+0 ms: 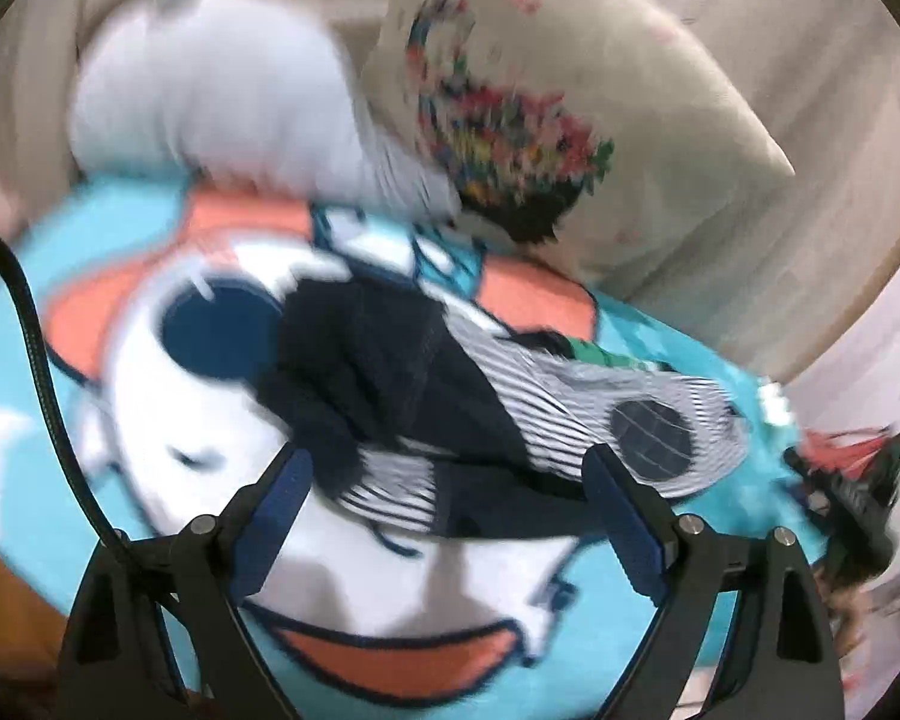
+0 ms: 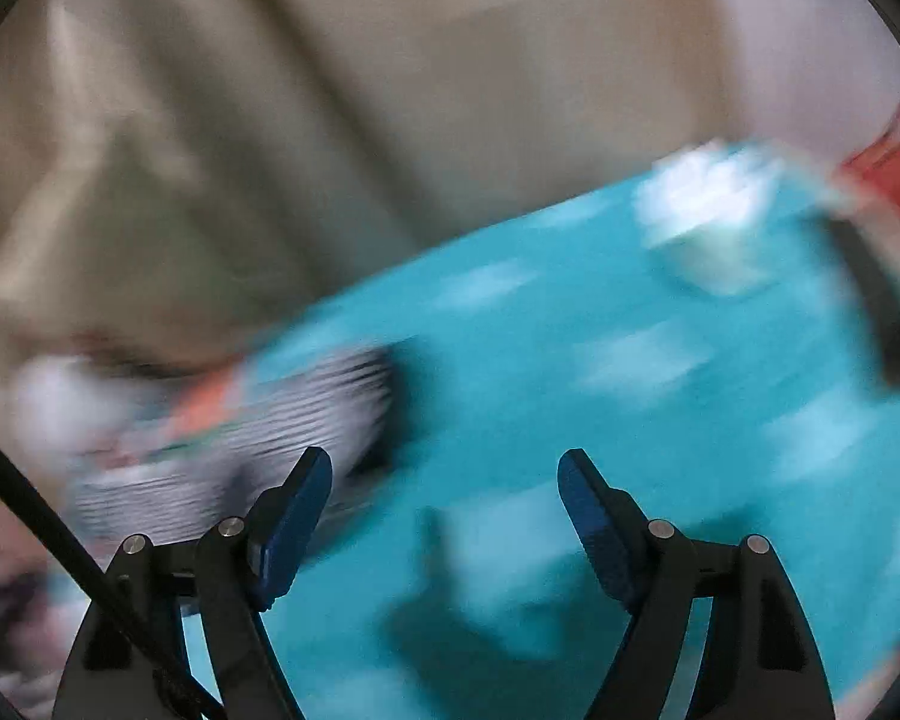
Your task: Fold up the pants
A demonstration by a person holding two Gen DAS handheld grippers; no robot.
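Underneath: turquoise cartoon blanket, striped pants bunched; beige cushion behind. Left gripper, right gripper spread, empty.

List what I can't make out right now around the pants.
- Pants, left wrist view: motion blur hides fold lines; one end sits behind the right fingertip.
- Pants, right wrist view: smeared stripes only.
- White item on the blanket: too blurred to identify.
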